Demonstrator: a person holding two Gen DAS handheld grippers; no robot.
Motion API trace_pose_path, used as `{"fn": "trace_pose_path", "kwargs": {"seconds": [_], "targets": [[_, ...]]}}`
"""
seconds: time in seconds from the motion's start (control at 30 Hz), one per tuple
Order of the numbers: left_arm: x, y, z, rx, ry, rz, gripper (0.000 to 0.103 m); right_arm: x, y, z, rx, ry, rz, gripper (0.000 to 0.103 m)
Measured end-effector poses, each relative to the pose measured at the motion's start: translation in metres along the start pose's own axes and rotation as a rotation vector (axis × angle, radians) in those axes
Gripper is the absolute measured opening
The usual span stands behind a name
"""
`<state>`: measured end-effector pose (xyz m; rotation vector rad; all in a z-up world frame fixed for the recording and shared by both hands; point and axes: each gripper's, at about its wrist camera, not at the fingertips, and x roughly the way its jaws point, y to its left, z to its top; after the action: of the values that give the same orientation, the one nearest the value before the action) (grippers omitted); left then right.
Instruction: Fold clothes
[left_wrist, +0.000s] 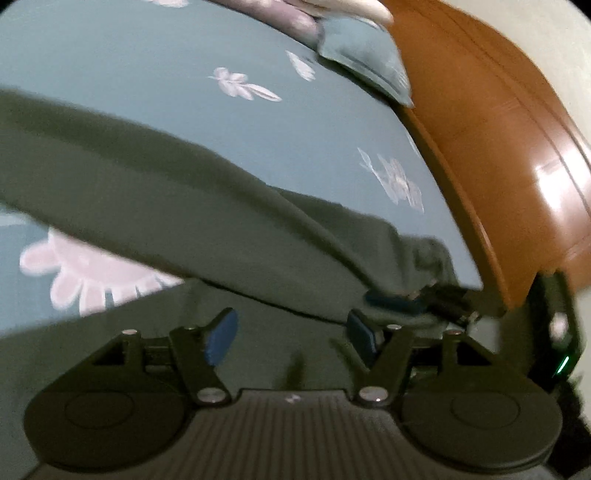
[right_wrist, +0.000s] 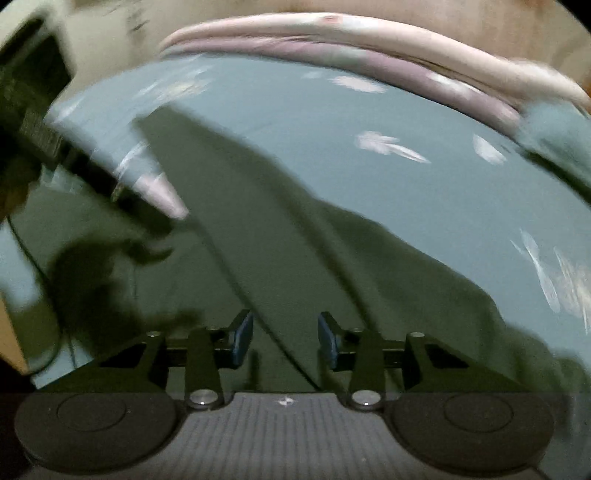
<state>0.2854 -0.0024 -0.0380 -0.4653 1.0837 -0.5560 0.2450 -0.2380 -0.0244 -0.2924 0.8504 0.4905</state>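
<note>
1. The task's thing is a dark olive-green cloth garment. It lies spread on a bed with a teal sheet printed with pale flowers, and one long part of it runs slanted across the sheet toward the orange-brown wooden bed board.
2. The left gripper has its blue pads well apart. Green cloth lies under and between them, but the pads do not press on it, so it holds nothing.
3. The right gripper stands narrower, with a clear gap between its pads. A fold line of the garment runs down into that gap; no pad touches the cloth as far as I can see.
4. In the left view the right gripper is near the garment's bunched end beside the bed board.
5. I judge the step is between folds: both grippers are free above the cloth.
6. The next move calls for choosing an edge or corner, lowering onto it, and closing firmly on one layer only. The blur makes the edges hard to read.
</note>
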Motion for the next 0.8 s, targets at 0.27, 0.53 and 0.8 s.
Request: {"fn": "trace_pose_path", "kwargs": {"seconds": [0.27,0.53,0.8], "targets": [[0.01,-0.001,-0.016,-0.255,-0.116,-0.057,0.07,0.031,0.03,0.003,-0.39,0.034,0.007,0.035],[0.038,0.008,-0.023,-0.487,-0.169,-0.122,0.071,0.036,0.035,0.001,-0.564,0.022,-0.037,0.011],[0.068,0.005,-0.021,-0.544,-0.161,-0.109,0.071,0.024,0.008,0.009,-0.415,-0.031,0.03,0.004]]}}
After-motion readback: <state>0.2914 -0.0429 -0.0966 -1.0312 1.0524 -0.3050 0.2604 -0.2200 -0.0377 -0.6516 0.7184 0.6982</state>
